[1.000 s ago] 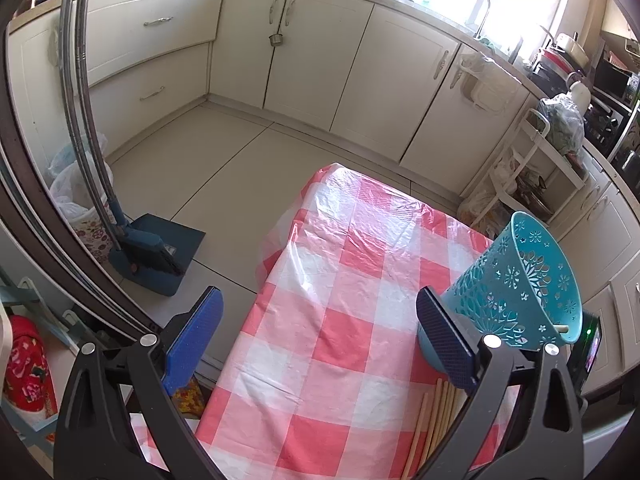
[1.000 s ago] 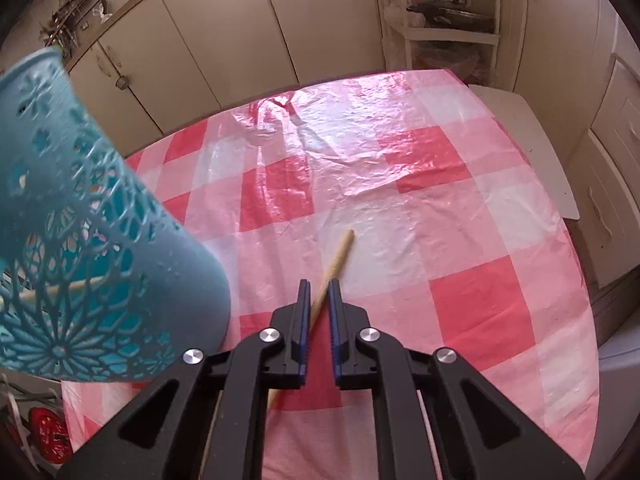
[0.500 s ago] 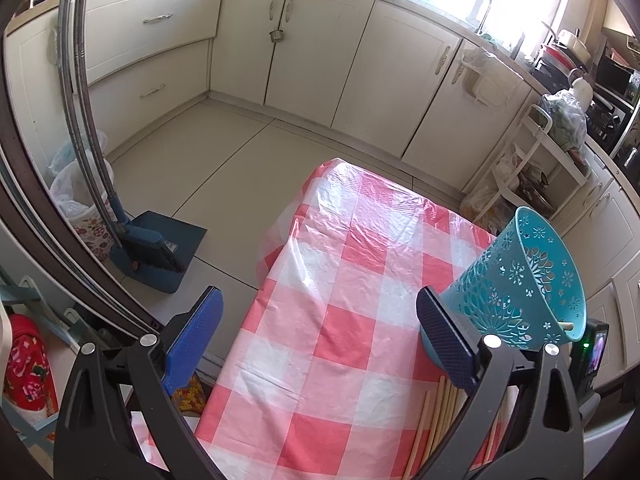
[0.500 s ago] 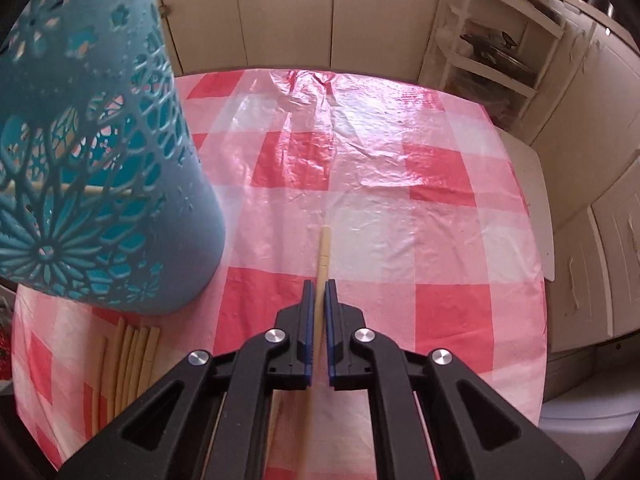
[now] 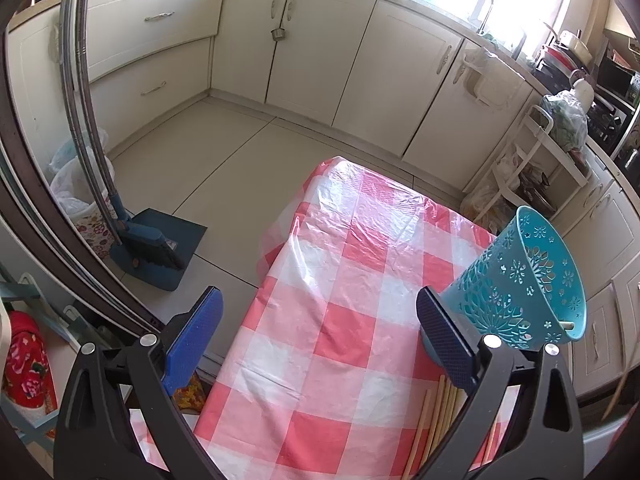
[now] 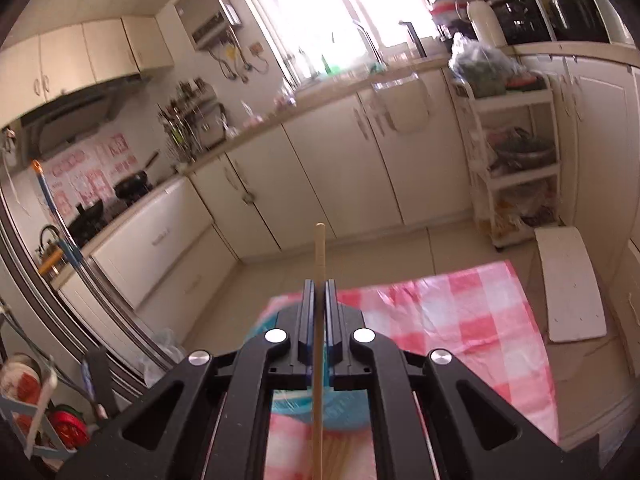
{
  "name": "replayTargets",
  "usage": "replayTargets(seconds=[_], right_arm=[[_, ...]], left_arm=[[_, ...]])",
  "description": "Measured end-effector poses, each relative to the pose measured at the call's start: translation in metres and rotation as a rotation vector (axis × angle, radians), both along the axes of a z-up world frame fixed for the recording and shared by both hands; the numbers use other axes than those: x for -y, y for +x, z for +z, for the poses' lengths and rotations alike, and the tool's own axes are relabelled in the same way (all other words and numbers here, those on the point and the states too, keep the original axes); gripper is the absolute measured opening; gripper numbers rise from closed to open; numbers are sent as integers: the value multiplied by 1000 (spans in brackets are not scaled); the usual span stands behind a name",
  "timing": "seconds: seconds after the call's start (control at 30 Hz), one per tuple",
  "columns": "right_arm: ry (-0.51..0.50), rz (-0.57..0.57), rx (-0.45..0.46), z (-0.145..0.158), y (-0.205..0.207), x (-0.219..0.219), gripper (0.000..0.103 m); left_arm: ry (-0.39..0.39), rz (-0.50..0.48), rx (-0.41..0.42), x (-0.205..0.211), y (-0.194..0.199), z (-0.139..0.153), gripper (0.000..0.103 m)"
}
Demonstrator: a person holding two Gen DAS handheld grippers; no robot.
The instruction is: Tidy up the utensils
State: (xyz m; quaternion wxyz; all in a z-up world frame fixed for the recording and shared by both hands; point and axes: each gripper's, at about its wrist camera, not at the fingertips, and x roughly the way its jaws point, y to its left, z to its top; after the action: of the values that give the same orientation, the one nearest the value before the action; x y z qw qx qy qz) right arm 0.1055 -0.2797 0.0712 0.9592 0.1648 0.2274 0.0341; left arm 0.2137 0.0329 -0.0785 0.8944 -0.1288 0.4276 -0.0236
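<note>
A teal perforated utensil holder (image 5: 524,284) stands tilted on the red-and-white checked tablecloth (image 5: 352,320) at the right, with one wooden chopstick end showing at its rim. Several wooden chopsticks (image 5: 436,420) lie on the cloth in front of it. My left gripper (image 5: 318,334) is open and empty above the table's near edge. My right gripper (image 6: 319,286) is shut on a single wooden chopstick (image 6: 319,256), held high above the table with its end pointing up and forward. The holder (image 6: 292,404) shows as a teal patch below the right gripper's fingers.
Cream kitchen cabinets (image 5: 320,48) line the far walls. A blue dustpan and broom (image 5: 156,248) stand on the floor to the left. A white shelf rack (image 6: 516,152) stands by the table's far right. A white board (image 6: 572,284) lies on the floor.
My right gripper has lifted the chopstick off the cloth and tipped upward, so it now looks across the kitchen. The left gripper has stayed almost still.
</note>
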Motion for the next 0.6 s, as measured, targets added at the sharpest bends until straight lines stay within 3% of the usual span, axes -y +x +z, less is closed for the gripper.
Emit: replayTargets(seconds=[0.13,0.23,0.37,0.5,0.6], right_arm=[[-56,-34,160,27,28,-28,6],[-151,-129,206,17,55,-43,6],[-180,-193,173,-20,65,-49,6],[-221,-159,120,-49,47,-62,7],[-262,-131,95,-61,30,-68,18]], left_arm=[[3,-1,8,0,-1,1,93],[2,2,7,-1,0,1,93],[10,12,13,-4,1,3,93],[-9,21,16,-9,0,5,93],[-16,22,22,-12,-2,7,93]])
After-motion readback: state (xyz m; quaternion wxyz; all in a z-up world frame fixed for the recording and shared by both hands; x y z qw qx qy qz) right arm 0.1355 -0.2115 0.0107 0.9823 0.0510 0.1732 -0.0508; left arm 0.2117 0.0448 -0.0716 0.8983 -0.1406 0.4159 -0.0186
